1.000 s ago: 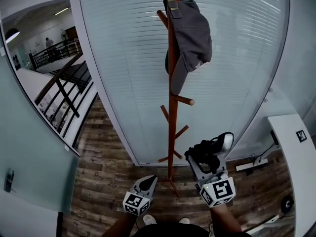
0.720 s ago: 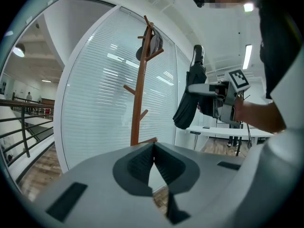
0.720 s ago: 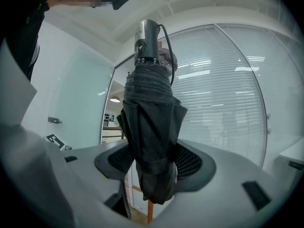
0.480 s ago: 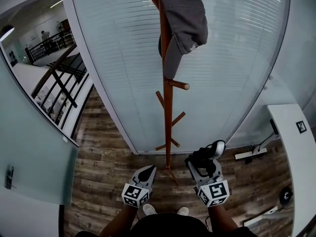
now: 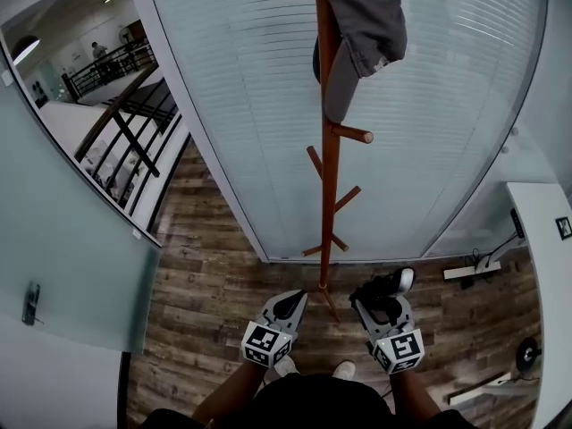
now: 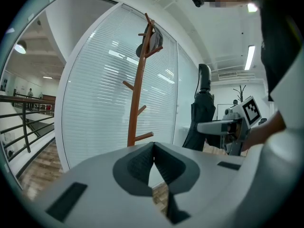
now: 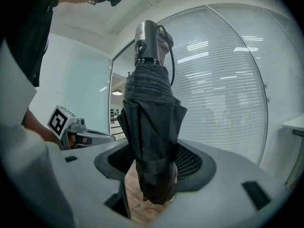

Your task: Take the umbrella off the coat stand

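Fingers [image 7: 190,161] of the right gripper [image 7: 153,175] are clamped on the folded black fabric umbrella [image 7: 151,122], which stands upright between them, its grey handle on top. It is off the tall brown wooden coat stand [image 5: 329,195], just right of the stand's foot, above the wood-plank floor [image 5: 206,275]. On the left gripper [image 6: 153,145] the fingers [image 6: 135,163] are closed together and hold nothing. A grey cap [image 5: 366,16] hangs on the stand.

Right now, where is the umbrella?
The folded black umbrella is off the coat stand, clamped handle-up in the right gripper. In the head view it sits low and right of centre, just right of the stand's foot, above the wooden floor.
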Available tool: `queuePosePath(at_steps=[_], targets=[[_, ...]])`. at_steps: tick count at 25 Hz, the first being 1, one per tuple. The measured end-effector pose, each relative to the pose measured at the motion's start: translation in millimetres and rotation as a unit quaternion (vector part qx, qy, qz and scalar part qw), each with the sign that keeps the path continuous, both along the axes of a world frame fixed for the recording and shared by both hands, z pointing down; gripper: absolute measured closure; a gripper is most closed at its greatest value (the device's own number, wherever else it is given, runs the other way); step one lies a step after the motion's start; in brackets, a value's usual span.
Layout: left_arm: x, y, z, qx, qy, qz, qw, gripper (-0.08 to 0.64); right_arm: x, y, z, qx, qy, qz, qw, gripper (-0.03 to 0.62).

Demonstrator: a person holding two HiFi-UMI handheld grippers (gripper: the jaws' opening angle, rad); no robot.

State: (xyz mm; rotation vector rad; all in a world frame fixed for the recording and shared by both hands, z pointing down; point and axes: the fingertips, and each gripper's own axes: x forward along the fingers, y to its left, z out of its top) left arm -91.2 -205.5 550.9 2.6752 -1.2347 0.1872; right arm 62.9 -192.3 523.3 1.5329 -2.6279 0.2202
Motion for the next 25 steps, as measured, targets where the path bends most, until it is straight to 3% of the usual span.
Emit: queuePosePath(at_steps=[7, 16, 25], targets=[[-8, 1, -3, 0.000, 0.008, -0.027, 0.9996, 0.548, 2, 4, 22, -0.011, 0.000, 0.005, 1.000, 0.337], [-10, 1, -7, 0.007, 0.006, -0.034, 0.9994, 0.548, 5, -5, -20, 0.048, 0.001, 0.016, 0.999, 0.336], [-6, 2, -11, 0.012, 0.010, -0.031, 0.9994, 0.548, 7, -7, -41, 0.068, 0.006, 0.022, 0.997, 0.337]])
